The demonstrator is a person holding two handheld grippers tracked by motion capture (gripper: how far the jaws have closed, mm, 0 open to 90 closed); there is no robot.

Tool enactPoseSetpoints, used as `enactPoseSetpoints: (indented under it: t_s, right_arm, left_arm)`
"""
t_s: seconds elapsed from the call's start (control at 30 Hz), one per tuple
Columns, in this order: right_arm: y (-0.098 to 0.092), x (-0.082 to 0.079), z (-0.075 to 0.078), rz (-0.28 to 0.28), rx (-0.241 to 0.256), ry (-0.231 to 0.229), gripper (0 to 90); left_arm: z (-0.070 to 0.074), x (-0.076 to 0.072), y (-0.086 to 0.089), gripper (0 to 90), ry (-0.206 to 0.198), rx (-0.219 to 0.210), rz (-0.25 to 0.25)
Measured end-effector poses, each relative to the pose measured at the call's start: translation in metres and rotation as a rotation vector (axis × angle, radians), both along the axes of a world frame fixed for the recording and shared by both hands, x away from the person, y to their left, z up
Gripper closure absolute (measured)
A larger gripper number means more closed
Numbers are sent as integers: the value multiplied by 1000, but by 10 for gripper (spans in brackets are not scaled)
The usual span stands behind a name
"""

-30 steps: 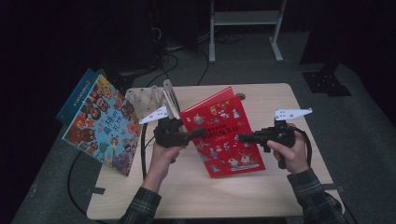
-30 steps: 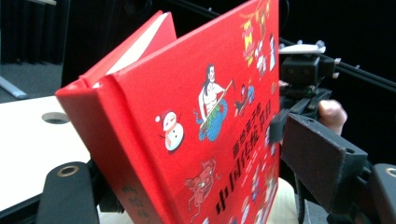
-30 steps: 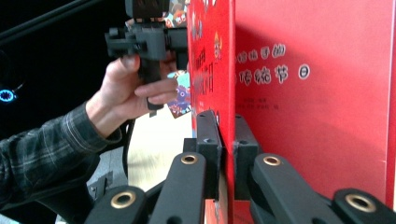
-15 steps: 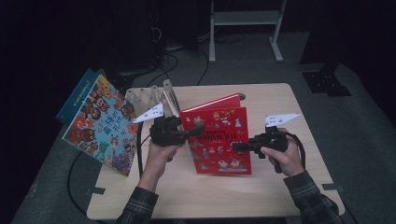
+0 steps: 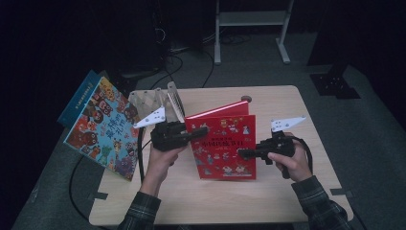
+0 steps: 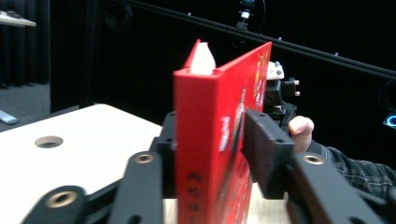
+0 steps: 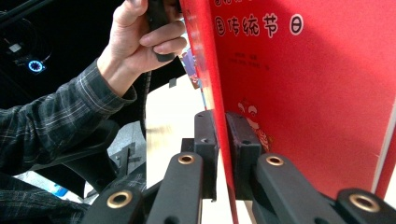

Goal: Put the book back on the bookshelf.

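Both grippers clamp the red book (image 5: 222, 146), stood upright mid-tabletop (image 5: 287, 201): left gripper (image 5: 197, 132) at its spine, right gripper (image 5: 243, 153) on its cover; next, likely carrying it towards the rack (image 5: 155, 101)

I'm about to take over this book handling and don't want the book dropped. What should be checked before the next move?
1. Left gripper shut on the red book at its spine: ok.
2. Right gripper shut on the book's front cover: ok.
3. Book lifted upright off the table: ok.
4. Cover starting to part from the white pages, so the right gripper has the cover alone: cannot tell.
5. Wooden rack behind the book has an open slot: cannot tell.
6. Colourful book at the table's left edge stands apart from the grippers: ok.
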State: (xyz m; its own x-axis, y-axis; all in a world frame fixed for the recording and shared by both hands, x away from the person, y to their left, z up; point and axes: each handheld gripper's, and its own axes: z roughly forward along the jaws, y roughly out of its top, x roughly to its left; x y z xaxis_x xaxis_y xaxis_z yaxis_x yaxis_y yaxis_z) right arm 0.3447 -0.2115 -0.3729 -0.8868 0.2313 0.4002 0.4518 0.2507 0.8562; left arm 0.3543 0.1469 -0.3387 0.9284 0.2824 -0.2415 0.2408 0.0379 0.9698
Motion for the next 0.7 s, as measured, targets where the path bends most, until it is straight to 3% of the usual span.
enactPoseSetpoints:
  t_s: [0.5, 0.7]
  right_arm:
    - [-1, 4, -3, -12, 1, -16, 752]
    - [-3, 5, -4, -23, 4, -36, 712]
  left_arm:
    - [4, -2, 2, 770, 4, -30, -79]
    - [8, -6, 0, 785, -11, -14, -66]
